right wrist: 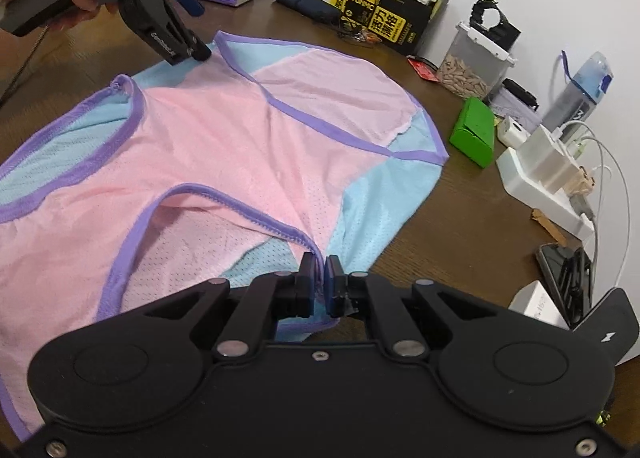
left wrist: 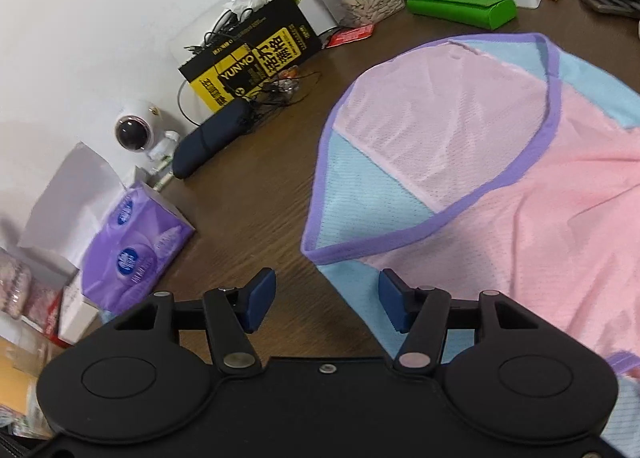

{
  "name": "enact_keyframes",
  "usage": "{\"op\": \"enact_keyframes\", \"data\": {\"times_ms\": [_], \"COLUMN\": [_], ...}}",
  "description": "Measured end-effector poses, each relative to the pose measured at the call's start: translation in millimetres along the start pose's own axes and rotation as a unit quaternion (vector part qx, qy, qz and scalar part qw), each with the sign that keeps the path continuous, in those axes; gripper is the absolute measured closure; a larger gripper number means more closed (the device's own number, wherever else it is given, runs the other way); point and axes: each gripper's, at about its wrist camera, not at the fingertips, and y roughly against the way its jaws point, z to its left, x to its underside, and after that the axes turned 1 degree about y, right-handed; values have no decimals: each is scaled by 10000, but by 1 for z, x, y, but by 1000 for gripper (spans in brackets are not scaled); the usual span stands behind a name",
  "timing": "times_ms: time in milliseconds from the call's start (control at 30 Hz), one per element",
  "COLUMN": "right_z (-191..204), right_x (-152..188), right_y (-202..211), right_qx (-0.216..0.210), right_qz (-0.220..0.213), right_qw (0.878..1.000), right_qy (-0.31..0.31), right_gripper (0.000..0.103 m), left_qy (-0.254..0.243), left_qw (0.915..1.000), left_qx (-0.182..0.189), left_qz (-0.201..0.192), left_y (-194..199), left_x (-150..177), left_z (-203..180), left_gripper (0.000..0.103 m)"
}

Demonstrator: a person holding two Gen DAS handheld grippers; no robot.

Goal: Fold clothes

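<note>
Pink, blue and purple-trimmed mesh vest (right wrist: 224,146) flat on the wooden table (right wrist: 460,226), long axis running near-left to far-right, right gripper (right wrist: 319,282) pinching its purple strap, left gripper (left wrist: 327,300) fingers spread over the blue edge, gripping nothing, black-and-yellow box (left wrist: 256,62) reading "YUNMO"

Garment (right wrist: 224,146) mesh pink and light blue, purple trim; table (right wrist: 460,218) dark brown woodgrain; case (right wrist: 474,132) bright green; tissue pack (left wrist: 132,242) purple.

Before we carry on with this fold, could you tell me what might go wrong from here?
1. The right gripper pinches only the purple trim of the pink and blue garment, so it may slip out.
2. The left gripper is open at the shoulder edge; closing now might miss the fabric.
3. Dragging cloth could snag the green case.
</note>
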Motion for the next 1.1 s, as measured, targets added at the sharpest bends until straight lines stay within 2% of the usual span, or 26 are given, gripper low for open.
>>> {"op": "enact_keyframes", "data": {"times_ms": [67, 100, 133, 200, 267, 300, 367, 433, 567, 733, 867, 900, 933, 1100], "right_z": [-2, -3, -3, -1, 3, 9, 27, 47, 92, 115, 124, 125, 126, 122], "right_x": [1, 2, 1, 0, -5, -9, -21, -32, -63, -89, -101, -101, -101, -88], "right_y": [6, 10, 16, 23, 32, 38, 47, 48, 29, 1, -19, -21, -23, -10], "right_qx": [-174, -260, -345, -424, -468, -509, -658, -771, -898, -971, -998, -996, -1021, -1414], "right_qz": [-175, -263, -349, -451, -566, -660, -940, -1136, -1273, -1162, -955, -920, -887, -1010], "right_qw": [9997, 9992, 9987, 9980, 9973, 9965, 9928, 9881, 9742, 9589, 9506, 9486, 9474, 9352], "right_qy": [-91, -122, -123, -95, -20, 56, 345, 689, 1635, 2400, 2779, 2861, 2902, 3087], "right_gripper": [88, 73, 66, 61, 50, 41, 40, 41, 51, 63, 73, 91, 100, 100], "left_qy": [86, 119, 150, 197, 137, 128, 51, 78, 289, 239, 134, 133, 147, 277], "left_qw": [9999, 9997, 9993, 9983, 9983, 9984, 9987, 9989, 9981, 9976, 9976, 9976, 9975, 9973], "left_qx": [132, 209, 285, 431, 422, 421, 422, 411, 547, 643, 674, 686, 692, 684], "left_qz": [-37, -97, -162, -347, -371, -365, -279, -207, -42, 5, 5, 10, 20, 35], "left_y": [2, 5, 8, 22, 28, 28, 25, 21, 7, 3, 1, 0, -1, -5], "left_x": [-1, 0, 0, 1, 1, 1, 1, 2, 3, 2, 0, -1, -1, -3], "left_z": [2, 3, 4, 6, 5, 4, 2, 2, 8, 12, 10, 10, 11, 14], "left_gripper": [47, 47, 47, 46, 46, 46, 46, 46, 46, 46, 47, 47, 47, 47]}}
